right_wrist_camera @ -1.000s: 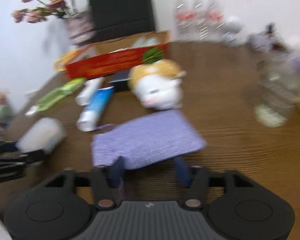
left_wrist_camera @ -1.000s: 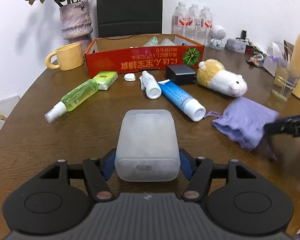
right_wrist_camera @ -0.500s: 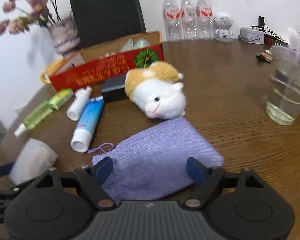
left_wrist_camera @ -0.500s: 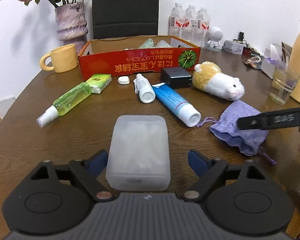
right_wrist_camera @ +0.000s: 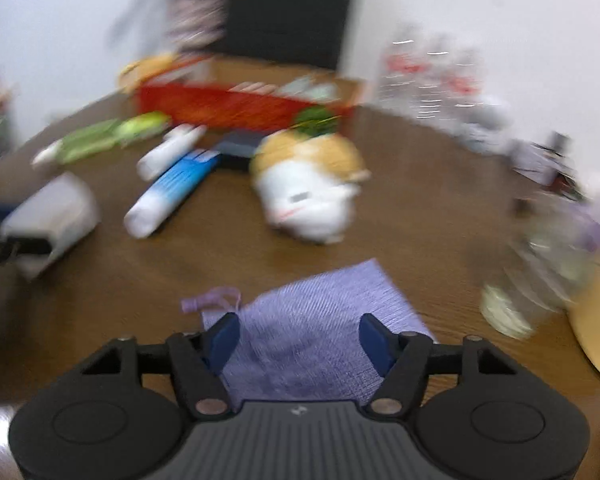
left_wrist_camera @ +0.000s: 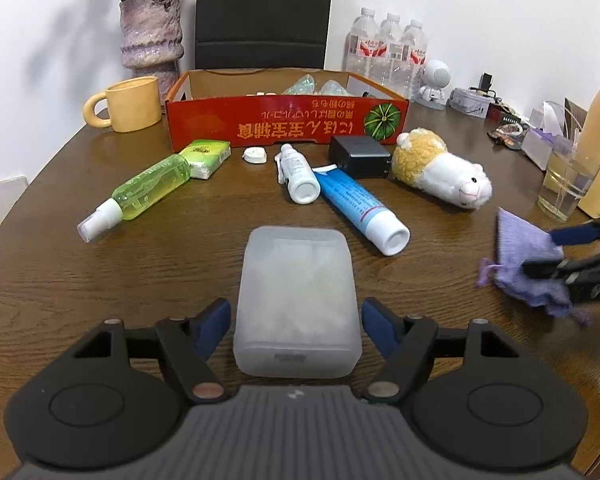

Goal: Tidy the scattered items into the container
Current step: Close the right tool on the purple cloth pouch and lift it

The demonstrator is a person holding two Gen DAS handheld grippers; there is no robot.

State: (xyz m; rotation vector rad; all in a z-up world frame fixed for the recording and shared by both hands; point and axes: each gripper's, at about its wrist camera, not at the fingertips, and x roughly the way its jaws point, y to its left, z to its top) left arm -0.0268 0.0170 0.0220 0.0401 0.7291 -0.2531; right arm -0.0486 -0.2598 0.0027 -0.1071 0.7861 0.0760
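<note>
On the bench, the box stands at the back with the mug to its left. Before it lie a spray bottle, small bottle, tube and plush toy; the plastic case lies nearest, the pouch far right.

Brown wooden table; red box, toothpaste tube, plush toy

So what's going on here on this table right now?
A person with a gripper in each hand is tidying loose items toward the red cardboard box. The left gripper is open around a frosted plastic case lying on the table, fingers beside it but apart. The right gripper is open over a purple drawstring pouch. A tube, bottles, charger and plush toy lie outside the box.
</note>
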